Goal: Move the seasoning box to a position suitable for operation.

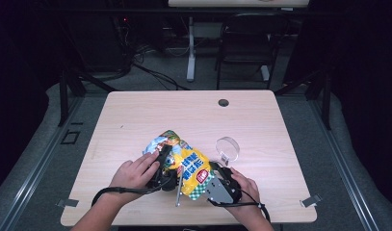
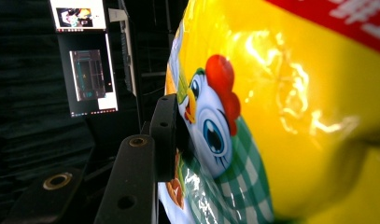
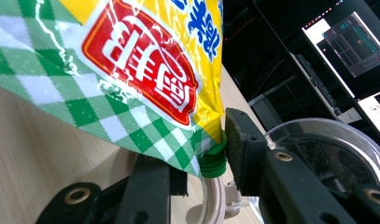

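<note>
A yellow pouch (image 1: 186, 161) with a cartoon chicken and a green check pattern is held between the two grippers near the table's front edge. My left gripper (image 1: 163, 168) is shut on the pouch body (image 2: 281, 102). Its one visible finger (image 2: 165, 135) presses into the foil beside the chicken, and the pouch hides the other finger. My right gripper (image 1: 214, 175) holds the pouch's lower right corner. In the right gripper view that gripper (image 3: 206, 161) is shut on the pouch's green screw cap (image 3: 213, 165), under the red label (image 3: 141, 65).
A clear round bowl (image 1: 228, 148) stands just right of the pouch, close behind the right gripper's jaws (image 3: 327, 154). A thin grey stick (image 1: 178, 195) lies near the front edge. The wooden table (image 1: 193, 110) has a cable hole (image 1: 223, 102) at the back. A chair (image 1: 246, 38) stands beyond.
</note>
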Demonstrator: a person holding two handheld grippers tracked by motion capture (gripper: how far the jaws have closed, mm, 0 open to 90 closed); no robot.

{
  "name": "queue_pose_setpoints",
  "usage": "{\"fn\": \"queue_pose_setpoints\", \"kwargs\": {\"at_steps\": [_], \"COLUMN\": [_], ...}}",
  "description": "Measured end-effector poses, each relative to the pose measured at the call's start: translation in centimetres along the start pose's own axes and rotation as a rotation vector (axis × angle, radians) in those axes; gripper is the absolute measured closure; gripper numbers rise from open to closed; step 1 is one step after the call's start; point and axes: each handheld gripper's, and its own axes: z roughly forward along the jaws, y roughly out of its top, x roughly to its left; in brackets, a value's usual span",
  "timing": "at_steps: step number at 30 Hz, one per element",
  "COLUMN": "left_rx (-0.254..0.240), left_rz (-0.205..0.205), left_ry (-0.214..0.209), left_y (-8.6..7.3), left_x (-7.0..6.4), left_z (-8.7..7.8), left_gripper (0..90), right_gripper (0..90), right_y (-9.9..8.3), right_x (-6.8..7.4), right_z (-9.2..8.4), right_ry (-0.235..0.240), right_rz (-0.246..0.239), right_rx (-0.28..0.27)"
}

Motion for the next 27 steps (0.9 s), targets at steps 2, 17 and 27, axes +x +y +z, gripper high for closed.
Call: {"fn": "queue_pose_setpoints", "kwargs": {"at_steps": [2,17,27], "left_rx": [0.000,-0.004,-0.003], "left_rz": [0.001,0.021,0.045], "left_ry": [0.000,0.026,0.031], "left_y": [0.00,0.12,0.22], "left_x": [0.01,-0.03,0.16], "left_z": [-0.02,-0.05,-0.10], "left_gripper": [65.3,65.3,65.4], "right_gripper": [71.2,71.2,71.3], "right_y": [0.00,-0.15,-0.18], "right_x": [0.00,-0.06,-0.12], "right_z": [-0.02,0.01,-0.04], "right_ry": [0.001,0.012,0.015], "right_rz": [0.001,0.034,0.035], "right_rx": [0.000,-0.019,-0.016]}}
